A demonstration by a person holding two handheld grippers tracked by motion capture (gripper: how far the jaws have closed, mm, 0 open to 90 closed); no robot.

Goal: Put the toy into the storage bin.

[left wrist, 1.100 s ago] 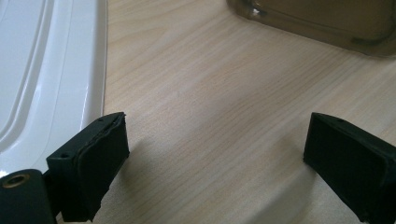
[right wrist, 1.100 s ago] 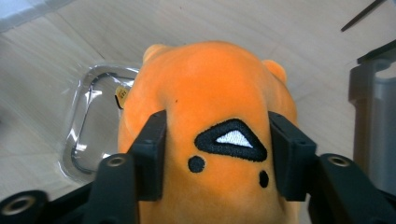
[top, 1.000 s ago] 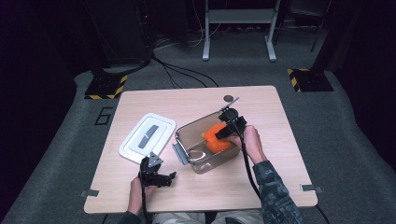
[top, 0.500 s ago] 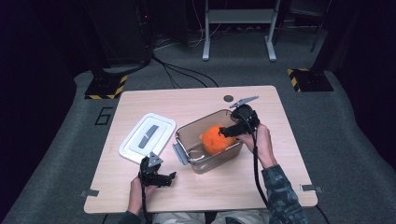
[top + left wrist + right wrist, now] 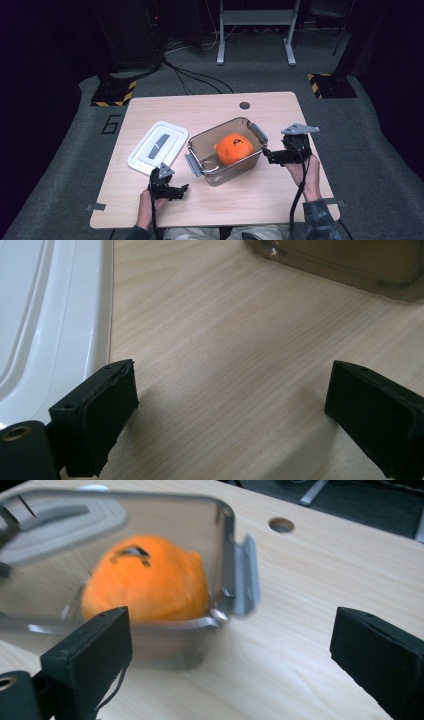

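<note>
— Dark room all round, is it?

— Yes, grey carpet (image 5: 380, 150) underneath, black stands and cables at the back, and a pale wooden table (image 5: 210, 107) in the middle with a small round hole (image 5: 244, 105) near its far edge.

— Biggest thing on the table?

— A clear, brown-tinted plastic box (image 5: 202, 145), open at the top, with grey latches at both ends. It sits about mid-table, turned at a slant.

— And next in size?

— The white lid (image 5: 172, 132) with a grey handle, lying flat just to the left of the box and apart from it.

— Where is the toy?

— An orange plush ball (image 5: 233, 148) lies inside the box, toward its right end, dark marks on its top. The right gripper view shows it blurred through the box wall.

— What about the tongs?

— The right gripper (image 5: 266, 155) is held just off the box's right end, pointing at it. Its jaws have just been opening and stand wide, with only bare table between them. The left gripper (image 5: 182, 191) rests low near the front edge, below the lid, jaws spread apart over bare wood, gripping nothing. In its own view the lid's rim is beside one jaw and a corner of the box lies farther off.
</note>
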